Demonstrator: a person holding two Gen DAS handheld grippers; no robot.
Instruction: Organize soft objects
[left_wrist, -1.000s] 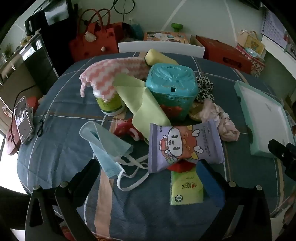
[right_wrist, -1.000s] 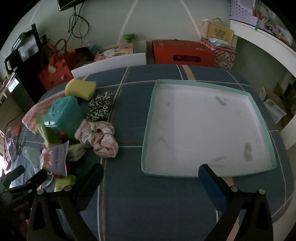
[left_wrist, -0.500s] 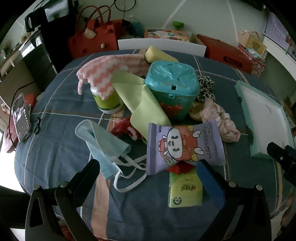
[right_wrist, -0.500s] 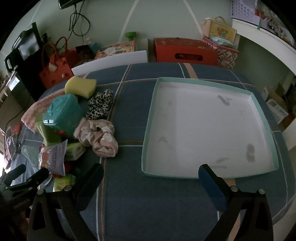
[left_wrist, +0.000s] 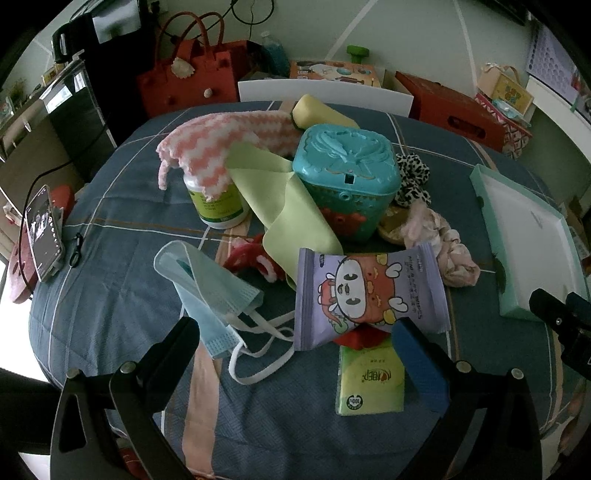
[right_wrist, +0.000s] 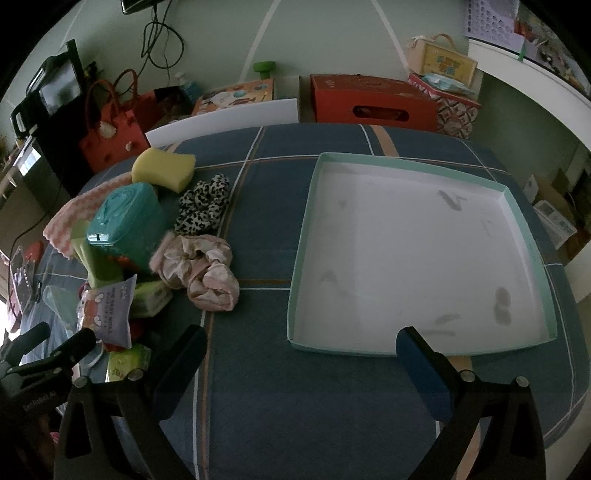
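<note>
While both tongs hover wide open, the left gripper (left_wrist: 295, 343) faces the wipes packet (left_wrist: 369, 291); the right gripper (right_wrist: 303, 350) fronts the tray (right_wrist: 517, 206).

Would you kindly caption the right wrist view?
Open right tongs hover before an empty tray, soft clutter piled leftward.

the red packet (left_wrist: 364, 338) is mostly hidden under the purple wipes pack (left_wrist: 369, 295); the pink-white cloth (left_wrist: 225, 140) covers the bottle (left_wrist: 218, 206) top.
</note>
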